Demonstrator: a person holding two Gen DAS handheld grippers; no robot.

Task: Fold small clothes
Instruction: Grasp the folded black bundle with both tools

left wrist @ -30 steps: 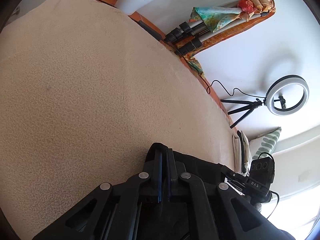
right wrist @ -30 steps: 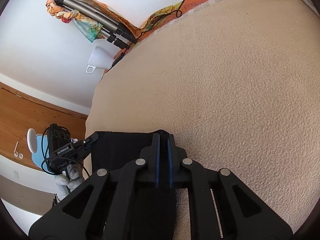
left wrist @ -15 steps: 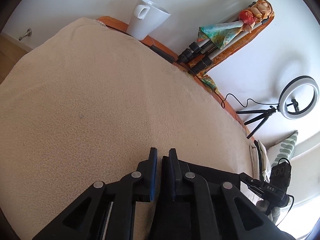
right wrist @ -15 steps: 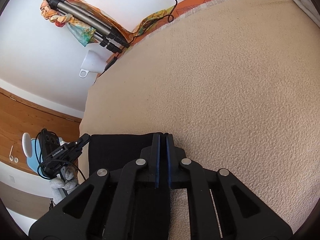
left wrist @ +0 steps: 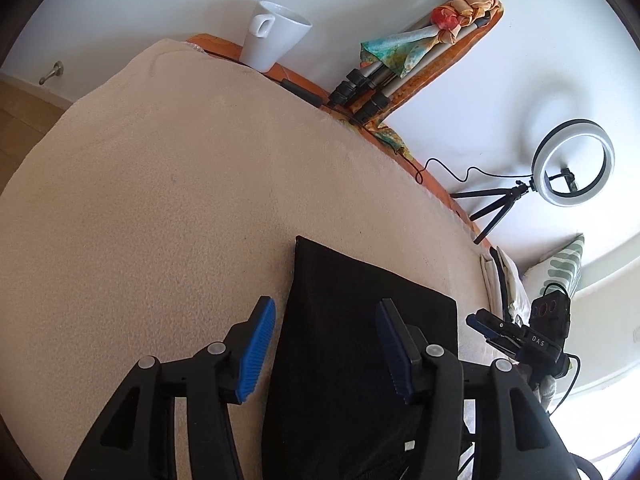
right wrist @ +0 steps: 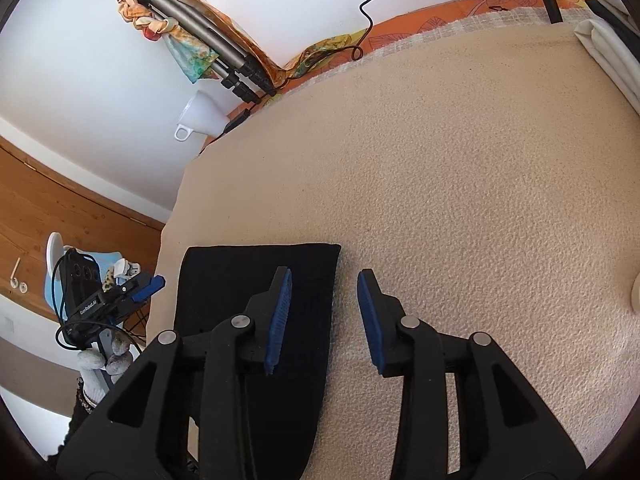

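A black garment [left wrist: 340,320] lies flat and folded on the beige towel-covered table [left wrist: 160,200]. My left gripper [left wrist: 326,344] is open above its left edge, one blue pad over the towel, the other over the cloth. In the right wrist view the same garment [right wrist: 240,268] lies with its right edge under my open right gripper [right wrist: 324,312], which holds nothing. The other gripper shows at the cloth's far side in each view: the right one [left wrist: 512,332] and the left one [right wrist: 116,296].
A white mug [left wrist: 272,40] stands at the table's far edge beside a folded tripod wrapped in a colourful scarf [left wrist: 400,60]. A ring light [left wrist: 572,168] on a small tripod stands further right. Folded pale cloths [right wrist: 608,60] lie at the right end of the table.
Both grippers were shut on the black garment; they have opened and let it go. The garment now lies flat on the towel, and both grippers have drawn back slightly.
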